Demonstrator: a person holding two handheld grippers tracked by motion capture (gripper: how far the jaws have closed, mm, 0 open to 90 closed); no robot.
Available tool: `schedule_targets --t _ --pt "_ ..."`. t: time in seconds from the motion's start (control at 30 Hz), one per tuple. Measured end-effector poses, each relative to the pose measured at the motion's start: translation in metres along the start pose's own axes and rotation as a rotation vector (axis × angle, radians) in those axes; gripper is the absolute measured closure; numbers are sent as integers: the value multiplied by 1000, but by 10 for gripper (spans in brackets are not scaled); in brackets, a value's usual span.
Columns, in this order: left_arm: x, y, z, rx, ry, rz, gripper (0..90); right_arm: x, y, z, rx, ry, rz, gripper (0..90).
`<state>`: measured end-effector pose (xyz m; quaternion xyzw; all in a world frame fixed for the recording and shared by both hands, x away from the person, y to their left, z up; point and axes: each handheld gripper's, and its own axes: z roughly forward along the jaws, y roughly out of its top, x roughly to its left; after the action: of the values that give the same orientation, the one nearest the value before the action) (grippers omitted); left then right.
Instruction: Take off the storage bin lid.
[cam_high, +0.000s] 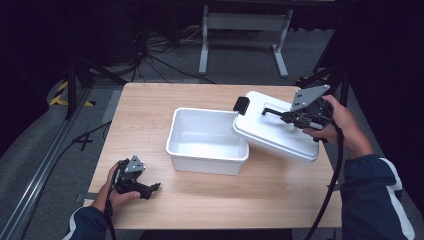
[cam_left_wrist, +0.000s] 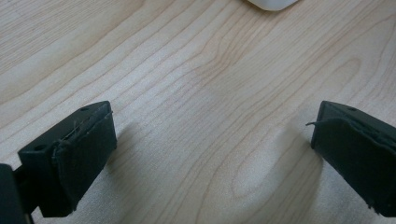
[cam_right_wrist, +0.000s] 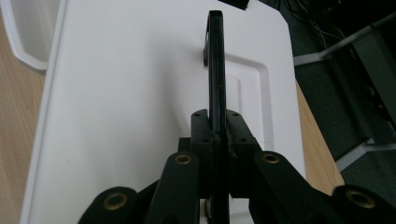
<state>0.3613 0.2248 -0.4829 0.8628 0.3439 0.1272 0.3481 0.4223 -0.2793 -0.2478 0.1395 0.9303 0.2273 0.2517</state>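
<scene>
Jaws of the left gripper (cam_high: 152, 189) stood wide apart over bare table (cam_high: 280, 192), holding nothing, with the white box (cam_high: 207, 142) ahead of them and to their right. The right gripper (cam_right_wrist: 217, 128) was clamped on the black handle (cam_right_wrist: 215, 60) of the white lid (cam_high: 277, 127), which hung tilted, its low edge over the box's near-right rim. To do the step well, the person would probably want to keep the lid level and the grip firm on that thin handle, and steady the box with the free gripper. A black latch (cam_high: 241, 105) showed at the lid's far end. Whether the lid touched the rim could not be told, and the lid's underside was hidden.
</scene>
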Motion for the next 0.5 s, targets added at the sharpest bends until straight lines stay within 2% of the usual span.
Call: schedule_targets --t 0.5 --pt "0 0 0 0 1 0 6 -9 -40 -4 0 -26 74 847"
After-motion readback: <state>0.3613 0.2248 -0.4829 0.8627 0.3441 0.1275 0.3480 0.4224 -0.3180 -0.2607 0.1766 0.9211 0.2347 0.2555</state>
